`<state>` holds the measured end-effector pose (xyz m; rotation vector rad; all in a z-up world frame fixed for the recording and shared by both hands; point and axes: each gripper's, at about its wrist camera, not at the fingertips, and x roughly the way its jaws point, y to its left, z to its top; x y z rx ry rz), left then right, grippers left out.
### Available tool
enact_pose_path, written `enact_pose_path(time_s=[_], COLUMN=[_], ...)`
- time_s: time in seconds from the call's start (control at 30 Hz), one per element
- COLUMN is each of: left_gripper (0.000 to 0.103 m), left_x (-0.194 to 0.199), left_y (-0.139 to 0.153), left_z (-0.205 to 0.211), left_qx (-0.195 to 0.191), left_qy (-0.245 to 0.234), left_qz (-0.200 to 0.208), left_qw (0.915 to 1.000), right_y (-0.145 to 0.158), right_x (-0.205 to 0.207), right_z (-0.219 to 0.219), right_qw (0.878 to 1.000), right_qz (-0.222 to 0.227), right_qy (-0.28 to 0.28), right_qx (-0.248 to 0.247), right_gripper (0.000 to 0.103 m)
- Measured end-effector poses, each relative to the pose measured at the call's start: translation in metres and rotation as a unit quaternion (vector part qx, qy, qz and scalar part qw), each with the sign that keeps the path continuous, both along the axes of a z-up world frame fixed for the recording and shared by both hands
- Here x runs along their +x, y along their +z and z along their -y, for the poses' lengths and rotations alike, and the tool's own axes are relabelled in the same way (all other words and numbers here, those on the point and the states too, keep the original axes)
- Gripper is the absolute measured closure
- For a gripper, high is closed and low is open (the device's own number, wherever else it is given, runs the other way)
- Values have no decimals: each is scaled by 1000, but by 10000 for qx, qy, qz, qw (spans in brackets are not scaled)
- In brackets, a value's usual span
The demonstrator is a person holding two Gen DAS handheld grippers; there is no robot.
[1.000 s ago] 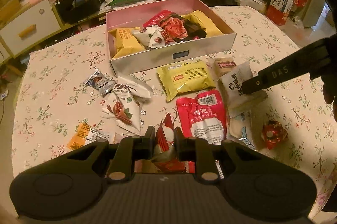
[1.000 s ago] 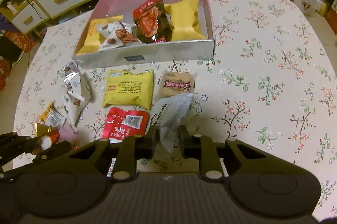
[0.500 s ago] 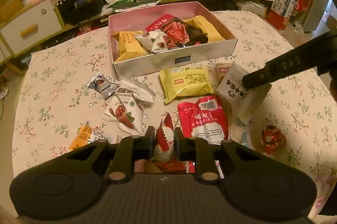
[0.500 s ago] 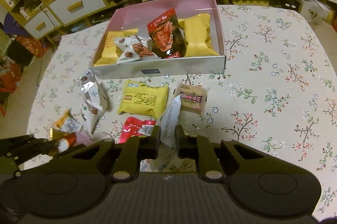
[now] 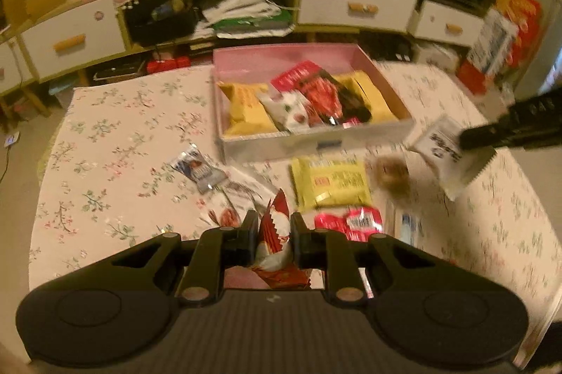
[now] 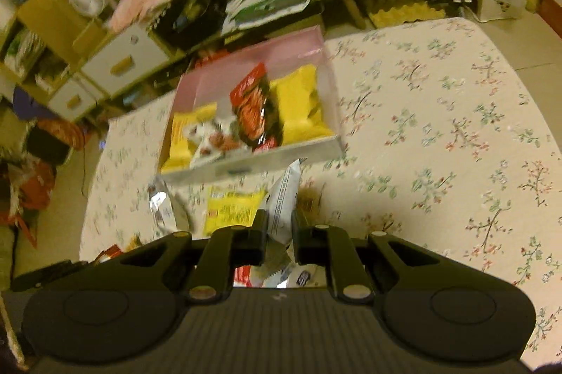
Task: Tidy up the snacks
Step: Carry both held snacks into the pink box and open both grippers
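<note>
- Left gripper [image 5: 272, 235]: its two black fingers are closed on a small red and white snack packet [image 5: 275, 233], pinched upright between them, above a table with a flowered cloth [image 5: 116, 163].
- Right gripper [image 6: 279, 233]: its fingers are closed on a white packet [image 6: 282, 198] with dark print, which stands up between them and reaches toward 12 o'clock.
- In the left view, the right gripper comes in from 3 o'clock, with the white packet hanging from its tip, lifted off the table.
- An open box [image 5: 316, 143] with a pink inside sits at 12 o'clock from the left gripper. It holds yellow packets, a red and black packet [image 5: 325, 92] and a white one.
- On the cloth just in front of the box lies a yellow packet [image 5: 330, 182], with a red packet [image 5: 351, 223] at its 6 o'clock and a silver packet [image 5: 198, 165] at its 9 o'clock.
- A small brown snack [image 5: 391, 172] lies at 3 o'clock from the yellow packet; it is blurred.
</note>
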<state>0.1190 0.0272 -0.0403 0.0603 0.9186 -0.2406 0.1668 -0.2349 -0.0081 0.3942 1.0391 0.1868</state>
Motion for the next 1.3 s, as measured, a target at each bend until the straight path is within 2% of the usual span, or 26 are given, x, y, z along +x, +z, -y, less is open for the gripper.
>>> enact_pose_path(time_s=[0.33,0.47,0.6,0.73,0.83,0.93,1.07,1.17,1.27,1.3], left_gripper=[80,80,80,80,80,80,80,79,72,65], left_x=[33,57,86,110,126,139,161,175,183,184], left_y=[11,17,21,10,2,0,-10,-23,-32,-33], left_z=[-1,9,19,38,52,55,52,49,42,40], left_qx=[-214,-154,-460,-527,-440,-613,-913,-821,-923,-882], left_qy=[306,307,350,238,120,53,246,461,609,658], left_qz=[24,132,224,193,178,276,309,193,139,157], left_qw=[9993,9993,9981,9981,9988,9977,9950,9954,9938,9938], right_y=[6,9,15,7,3,2,0,-7,-16,-18], right_x=[21,34,49,71,85,93,102,109,112,111], right_z=[6,4,2,-1,-9,-17,-29,-43,-57,-61], right_qw=[9996,9993,9977,9968,9954,9937,9910,9876,9841,9826], right_qz=[237,376,652,715,753,856,1037,1165,1231,1254], right_qy=[-119,-26,109,199,330,531,756,957,1113,1174], right_qx=[100,29,-124,-311,-496,-484,-381,-433,-632,-706], right_gripper=[91,91,91,91,91,91,91,91,91,91])
